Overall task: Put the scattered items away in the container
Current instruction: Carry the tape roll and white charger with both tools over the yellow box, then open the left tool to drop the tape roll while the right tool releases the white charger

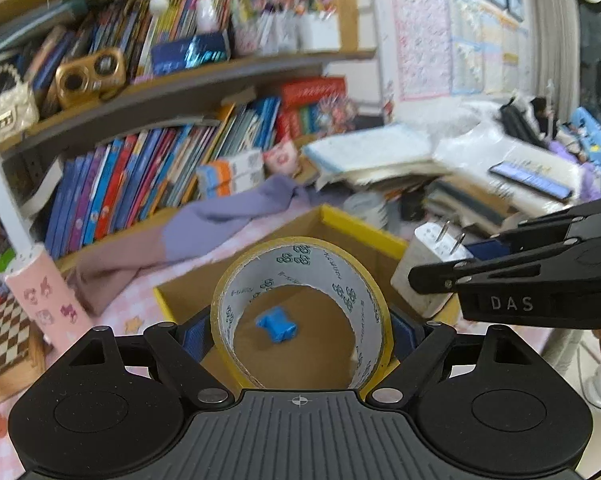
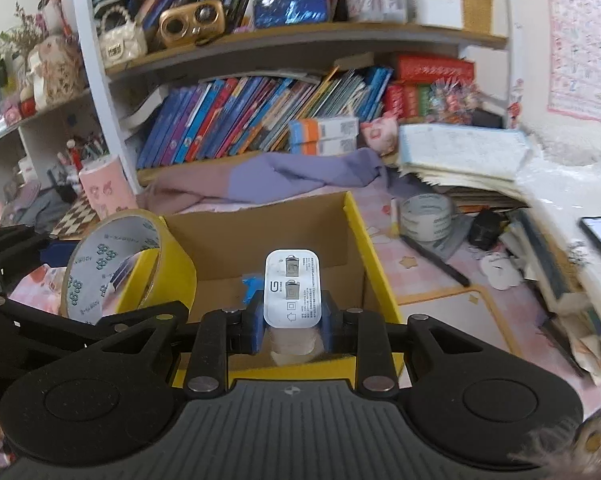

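- My left gripper is gripping the yellow tape roll upright across its width, jaws spread wide against its sides, hovering over the cardboard box.
- The blue clip is already lying on the box floor, showing through the roll's hole.
- My right gripper is clamping the white charger, at three o'clock of the roll.
- I judge I should be lowering both well inside the walls before releasing.
- Both grippers are pointing forward and downward into the box.
- Another tape roll is waiting outside, at two o'clock.
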{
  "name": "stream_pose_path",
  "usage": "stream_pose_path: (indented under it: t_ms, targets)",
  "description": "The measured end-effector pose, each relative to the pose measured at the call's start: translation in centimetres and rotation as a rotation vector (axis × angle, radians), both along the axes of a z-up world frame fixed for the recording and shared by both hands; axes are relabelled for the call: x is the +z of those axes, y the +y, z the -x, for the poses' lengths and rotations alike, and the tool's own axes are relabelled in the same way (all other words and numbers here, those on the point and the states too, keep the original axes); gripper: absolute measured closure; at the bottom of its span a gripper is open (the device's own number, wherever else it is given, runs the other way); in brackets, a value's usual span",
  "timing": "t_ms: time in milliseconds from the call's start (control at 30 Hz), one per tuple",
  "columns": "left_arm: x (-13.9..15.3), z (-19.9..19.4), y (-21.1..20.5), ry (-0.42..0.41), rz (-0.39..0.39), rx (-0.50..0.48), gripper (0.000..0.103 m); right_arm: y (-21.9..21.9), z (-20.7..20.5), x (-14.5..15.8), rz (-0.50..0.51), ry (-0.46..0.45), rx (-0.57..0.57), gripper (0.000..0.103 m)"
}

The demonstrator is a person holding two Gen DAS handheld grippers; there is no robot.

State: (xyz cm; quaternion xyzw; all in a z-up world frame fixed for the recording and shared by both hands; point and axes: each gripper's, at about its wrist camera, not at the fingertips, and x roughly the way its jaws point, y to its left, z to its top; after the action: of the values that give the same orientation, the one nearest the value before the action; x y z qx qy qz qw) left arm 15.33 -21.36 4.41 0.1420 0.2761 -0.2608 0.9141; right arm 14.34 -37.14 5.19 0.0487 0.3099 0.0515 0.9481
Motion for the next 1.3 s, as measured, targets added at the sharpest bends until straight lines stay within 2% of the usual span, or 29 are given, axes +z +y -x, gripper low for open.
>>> stream_pose_path:
  t_ms: [233,400,833,1100,1300]
  targets:
    - [-1.1,-2.9,-0.7,0.02,-0.053,0.061,0.017,-0.5,-3.8,-2.0,0.004,0.059,0.079,0.078]
    - [-3.1,-4.8,-1.7,0.099,-0.117,0.078,0.016,-0.8,-5.9,-3.7,0.014,0.108,0.106,0.078]
    - [-5.7,-6.0,-3.0,0.177,-0.15,0.096,0.016,-1.1,-7.2,-6.6,0.035,0.211,0.164,0.078]
    - [-5.8,-5.9,-2.5,0.187,-0.126,0.125,0.016,-1.0,-7.1,-6.8,0.048,0.211,0.179,0.077]
    - [-5.0,-5.0,-2.4,0.145,-0.129,0.136,0.013,-1.3,-6.2,-5.8,0.03,0.164,0.16,0.071]
